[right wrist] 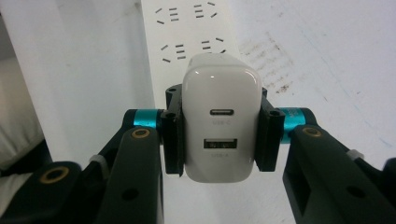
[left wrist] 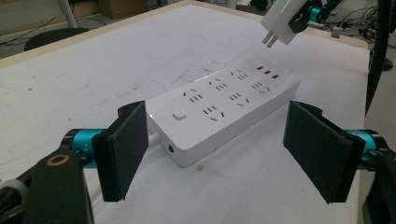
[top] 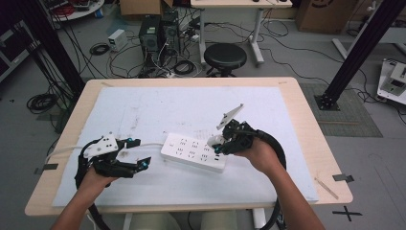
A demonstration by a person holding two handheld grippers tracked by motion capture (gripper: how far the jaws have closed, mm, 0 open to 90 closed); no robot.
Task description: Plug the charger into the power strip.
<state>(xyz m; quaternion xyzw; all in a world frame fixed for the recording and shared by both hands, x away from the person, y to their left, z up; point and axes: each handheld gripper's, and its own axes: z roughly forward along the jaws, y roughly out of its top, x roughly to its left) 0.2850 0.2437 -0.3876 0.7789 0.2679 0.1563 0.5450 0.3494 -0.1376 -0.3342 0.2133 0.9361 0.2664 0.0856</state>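
Note:
A white power strip (top: pixel 191 152) lies on the white mat, its sockets facing up (left wrist: pixel 224 109). My left gripper (top: pixel 142 153) is open at the strip's cable end. Its two black pads (left wrist: pixel 123 149) stand wide on either side of that end without pressing on it. My right gripper (top: pixel 218 145) is shut on a white USB charger (right wrist: pixel 221 126), one pad on each side. The charger (left wrist: pixel 279 21) hangs with its prongs pointing down above the far end of the strip (right wrist: pixel 187 32), apart from it.
The white mat (top: pixel 158 108) covers most of the wooden table (top: pixel 311 129). A thin stick (top: pixel 326 188) lies near the front right corner. On the floor behind the table are a black stool (top: pixel 225 56), computer cases (top: pixel 158 31) and loose cables.

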